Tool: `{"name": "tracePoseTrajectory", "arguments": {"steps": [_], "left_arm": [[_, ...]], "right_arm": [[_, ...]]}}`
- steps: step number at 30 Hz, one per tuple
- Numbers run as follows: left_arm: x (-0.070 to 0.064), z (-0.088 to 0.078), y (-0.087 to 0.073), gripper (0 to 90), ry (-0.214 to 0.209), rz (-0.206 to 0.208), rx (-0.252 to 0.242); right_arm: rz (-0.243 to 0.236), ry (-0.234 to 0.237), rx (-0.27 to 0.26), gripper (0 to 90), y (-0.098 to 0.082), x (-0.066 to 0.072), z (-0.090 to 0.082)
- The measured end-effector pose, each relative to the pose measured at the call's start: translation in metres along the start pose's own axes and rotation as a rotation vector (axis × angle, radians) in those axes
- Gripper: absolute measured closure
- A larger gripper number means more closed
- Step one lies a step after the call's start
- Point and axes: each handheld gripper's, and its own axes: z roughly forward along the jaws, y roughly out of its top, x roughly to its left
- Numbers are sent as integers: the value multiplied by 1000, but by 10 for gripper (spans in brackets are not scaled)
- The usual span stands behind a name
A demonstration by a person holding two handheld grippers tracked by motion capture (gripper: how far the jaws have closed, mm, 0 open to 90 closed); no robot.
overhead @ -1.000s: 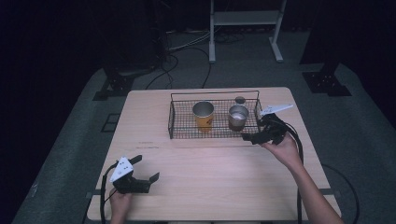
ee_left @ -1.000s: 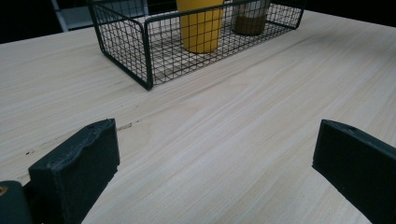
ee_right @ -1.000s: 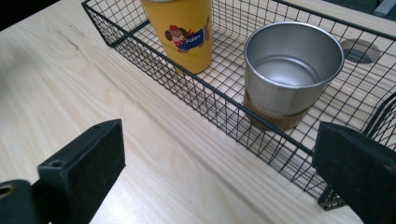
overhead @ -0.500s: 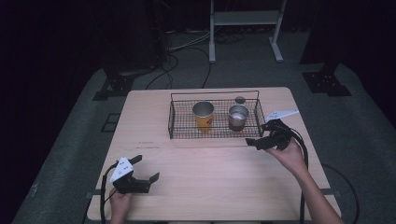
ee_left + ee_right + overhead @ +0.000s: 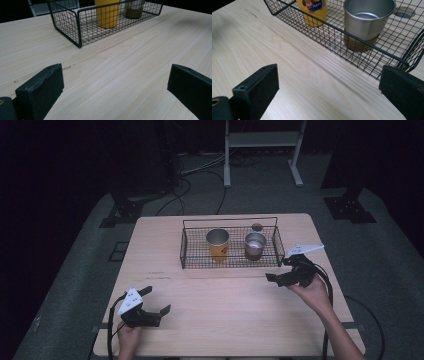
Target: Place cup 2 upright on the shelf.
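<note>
A black wire basket (image 5: 182,251) (image 5: 78,32) (image 5: 372,53) stands at the far middle of the wooden table (image 5: 225,310). Inside it stand a yellow cup (image 5: 218,244) (image 5: 107,13) (image 5: 312,11) with a cartoon dog and a steel cup (image 5: 255,246) (image 5: 134,8) (image 5: 367,21) on a brown base. My left gripper (image 5: 156,301) (image 5: 113,87) rests open near the front left edge, empty. Held just off the basket's front right corner, my right gripper (image 5: 278,270) (image 5: 329,90) is open and empty too.
A round hole (image 5: 257,227) (image 5: 403,12) shows in the tabletop behind the steel cup. Dark floor, cables (image 5: 200,170) and a metal stand (image 5: 262,140) lie beyond the table. Bare wood stretches between the two grippers.
My right gripper has drawn back from the basket's right end toward the near right. The left gripper has stayed put.
</note>
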Motion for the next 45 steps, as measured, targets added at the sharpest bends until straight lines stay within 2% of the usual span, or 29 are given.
{"name": "tracePoseTrajectory", "arguments": {"steps": [6,25,45], "left_arm": [[0,0,0,0,0,-2,0],[0,0,0,0,0,-1,0],[0,0,0,0,0,1,1]], "right_arm": [[-7,-9,5,22,-4,1,-1],[13,-10,29,22,-28,2,-2],[27,-17,16,22,-49,5,-7]]}}
